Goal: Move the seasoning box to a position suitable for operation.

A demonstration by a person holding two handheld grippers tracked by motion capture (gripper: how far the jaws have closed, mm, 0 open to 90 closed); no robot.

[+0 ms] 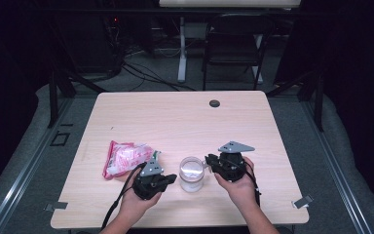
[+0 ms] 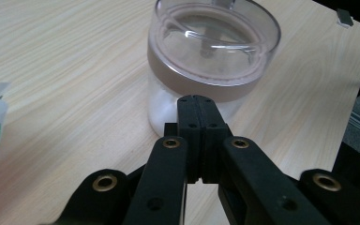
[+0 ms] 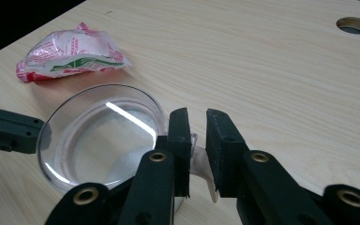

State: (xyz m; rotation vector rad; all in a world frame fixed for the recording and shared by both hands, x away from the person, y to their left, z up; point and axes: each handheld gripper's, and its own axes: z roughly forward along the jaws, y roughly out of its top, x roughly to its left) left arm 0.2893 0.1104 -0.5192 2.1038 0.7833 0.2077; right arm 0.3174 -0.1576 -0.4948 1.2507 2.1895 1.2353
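Observation:
A clear jar [image 1: 191, 173] with a see-through lid [image 3: 103, 136] and a brown band [image 2: 201, 79] stands near the table's front middle, with white contents at its bottom. My left gripper [image 1: 173, 179] is at the jar's left. Its jaws are shut with nothing between them, and the tips [image 2: 198, 101] rest against the jar's side just under the band. My right gripper [image 1: 208, 160] is at the jar's right. A narrow gap shows between its jaws [image 3: 198, 117], and a clear tab [image 3: 201, 164] at the lid's edge sits in that gap.
A red, white and green snack bag [image 1: 124, 158] lies left of the jar, also seen in the right gripper view [image 3: 70, 51]. A cable hole [image 1: 215, 103] is at the table's far side. A folding chair [image 1: 236, 44] stands beyond the table. A metal clip [image 1: 303, 201] sits at the front right corner.

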